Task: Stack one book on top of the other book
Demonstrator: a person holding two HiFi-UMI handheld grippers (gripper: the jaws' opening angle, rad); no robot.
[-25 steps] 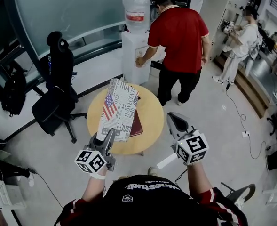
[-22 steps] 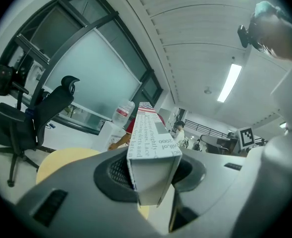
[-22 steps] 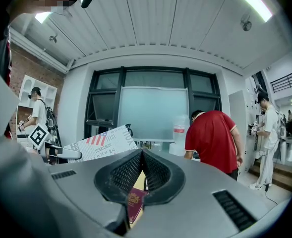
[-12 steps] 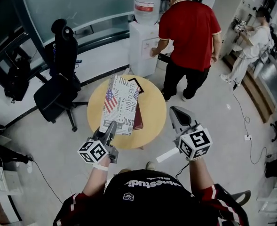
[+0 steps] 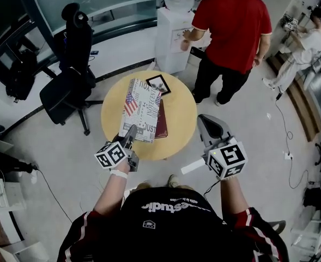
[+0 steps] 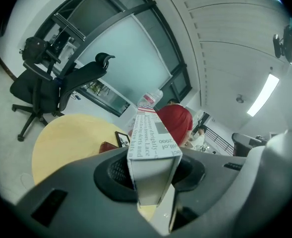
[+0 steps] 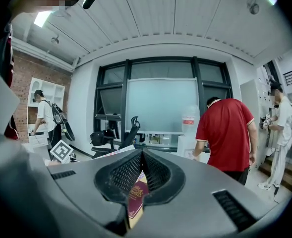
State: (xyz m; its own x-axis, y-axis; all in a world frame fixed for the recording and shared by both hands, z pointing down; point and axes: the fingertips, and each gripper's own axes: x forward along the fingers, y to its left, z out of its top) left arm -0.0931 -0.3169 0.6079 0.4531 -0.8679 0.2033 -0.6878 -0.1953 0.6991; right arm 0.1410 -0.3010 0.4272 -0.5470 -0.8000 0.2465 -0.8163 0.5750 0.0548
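Note:
A book with a newspaper-print cover (image 5: 141, 107) is clamped at its near end in my left gripper (image 5: 131, 134), which is shut on it. It hangs flat over the round wooden table (image 5: 182, 111) and covers the left part of a dark red book (image 5: 161, 121) lying there; contact between the two books cannot be told. In the left gripper view the printed book (image 6: 153, 143) stands edge-on between the jaws, with the red book (image 6: 107, 147) beyond. My right gripper (image 5: 205, 123) hovers at the table's near right edge, shut and empty.
A small black picture frame (image 5: 158, 83) lies on the table's far side. A black office chair (image 5: 67, 86) stands to the left. A person in a red shirt (image 5: 231, 31) stands at a water dispenser (image 5: 174, 31) behind the table. Another person (image 5: 307, 53) is at the right.
My left gripper has sunk toward the table with the printed book, which has come lower over the red book. The right gripper has dropped a little.

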